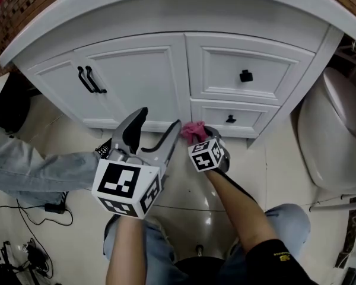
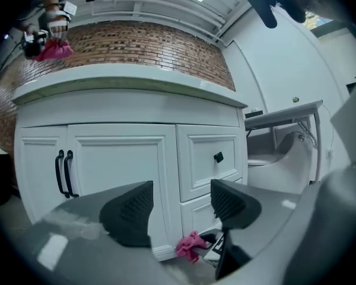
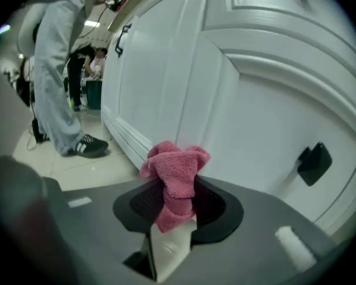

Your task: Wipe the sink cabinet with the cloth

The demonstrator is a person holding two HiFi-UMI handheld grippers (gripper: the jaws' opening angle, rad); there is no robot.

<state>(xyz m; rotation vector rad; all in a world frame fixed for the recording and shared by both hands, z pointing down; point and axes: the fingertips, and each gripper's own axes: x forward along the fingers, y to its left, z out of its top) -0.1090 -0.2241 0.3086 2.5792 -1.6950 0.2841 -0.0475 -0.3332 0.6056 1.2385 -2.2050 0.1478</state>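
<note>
The white sink cabinet (image 1: 136, 76) fills the upper head view, with two doors on the left and two drawers on the right. My right gripper (image 1: 200, 136) is shut on a pink cloth (image 1: 193, 130), bunched low by the bottom drawer (image 1: 234, 119). In the right gripper view the cloth (image 3: 175, 180) sticks up between the jaws, close to the cabinet face (image 3: 255, 123); contact cannot be told. My left gripper (image 1: 156, 130) stands open and empty just left of the cloth. The left gripper view shows the cloth (image 2: 190, 246) low, beyond its fingertips (image 2: 133, 209).
A white toilet (image 1: 332, 129) stands right of the cabinet. A person's grey-trousered leg (image 1: 29, 168) lies on the floor at left, with black cables (image 1: 41, 209) near it. Black door handles (image 1: 90, 79) and drawer knobs (image 1: 245, 75) stick out from the cabinet. Beige floor tiles (image 1: 184, 195) lie below.
</note>
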